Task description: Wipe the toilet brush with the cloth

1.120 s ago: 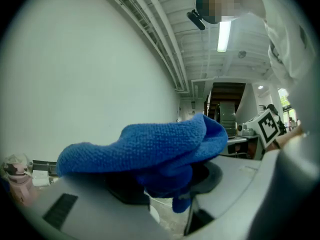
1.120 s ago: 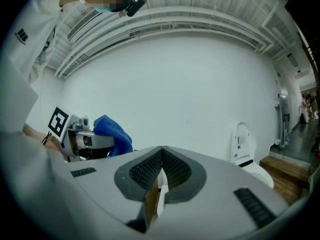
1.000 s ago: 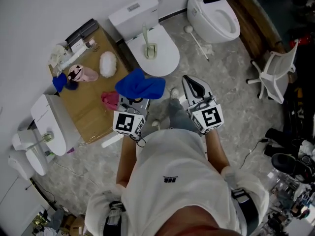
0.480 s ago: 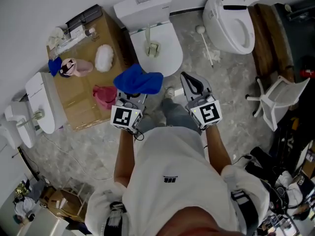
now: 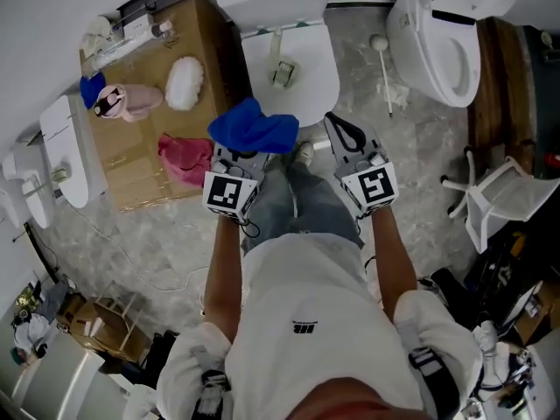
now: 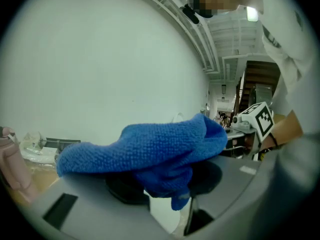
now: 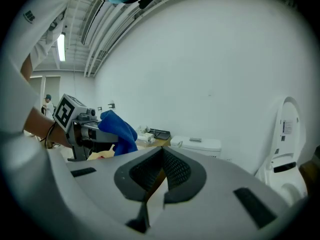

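TOILET BRUSH AWAITS CLOTH: A person (image 5: 306, 322) in a white shirt stands over a toilet (image 5: 302, 103) with its lid shut, a gripper in each hand. The left gripper (image 5: 241, 159) has its jaws clamped on a bunched blue cloth (image 5: 254, 127), which spills over the pads. In the head view the cloth overlaps the near edge of the lid. The right gripper (image 5: 341, 135), just beside it and apart from the cloth, has its 2 jaws pressed together with nothing between them. The toilet brush (image 5: 280, 61), pale and short-handled, lies lengthwise in the middle of the lid, clear of both grippers. Another long-handled brush (image 5: 385, 73) lies on the floor between this toilet and a neighbouring toilet (image 5: 451, 33) whose lid is up. At left, a cardboard box (image 5: 140, 173) carries a white fluffy item (image 5: 185, 84) near its far right corner and a pink cloth (image 5: 185, 158) at its near right edge.
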A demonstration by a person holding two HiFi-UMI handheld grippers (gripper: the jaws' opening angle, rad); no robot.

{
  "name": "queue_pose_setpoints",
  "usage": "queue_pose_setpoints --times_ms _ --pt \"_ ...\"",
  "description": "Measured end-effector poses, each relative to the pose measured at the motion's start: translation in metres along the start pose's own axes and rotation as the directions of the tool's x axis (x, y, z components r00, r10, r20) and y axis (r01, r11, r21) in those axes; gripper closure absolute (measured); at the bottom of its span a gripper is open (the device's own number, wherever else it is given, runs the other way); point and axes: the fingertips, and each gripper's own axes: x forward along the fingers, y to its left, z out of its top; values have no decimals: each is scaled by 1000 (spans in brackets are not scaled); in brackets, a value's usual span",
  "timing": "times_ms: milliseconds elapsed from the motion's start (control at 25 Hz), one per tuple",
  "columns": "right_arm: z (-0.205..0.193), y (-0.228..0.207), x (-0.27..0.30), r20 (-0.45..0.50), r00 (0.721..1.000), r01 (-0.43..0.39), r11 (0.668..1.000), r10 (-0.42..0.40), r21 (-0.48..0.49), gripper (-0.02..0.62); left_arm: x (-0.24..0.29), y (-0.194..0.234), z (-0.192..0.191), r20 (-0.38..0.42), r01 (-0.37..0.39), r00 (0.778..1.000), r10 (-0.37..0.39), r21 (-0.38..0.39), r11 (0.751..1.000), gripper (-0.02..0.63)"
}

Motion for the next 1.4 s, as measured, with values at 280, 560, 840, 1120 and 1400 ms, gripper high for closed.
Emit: queue_pose_setpoints --times_ms 280,560,840,1120,1400 --pt "-39 -17 39 -52 998 -23 1000 22 -18 600 25 29 -49 -67 -5 998 5 -6 1000 422" --pt "-72 -29 71 -91 996 -13 1000 11 -20 600 53 50 -72 -53 0 999 -2 -21 1000 422" --pt "-113 -45 113 -113 994 -10 1000 9 -8 600 88 73 -106 -46 26 999 -28 -50 998 422" --pt "-163 -55 148 -139 990 -16 1000 16 0 600 117 93 -151 -59 32 998 -35 -48 998 422" --pt "-210 -59 179 -186 982 -48 999 42 -24 600 133 109 -197 -99 36 994 -41 -44 998 422"
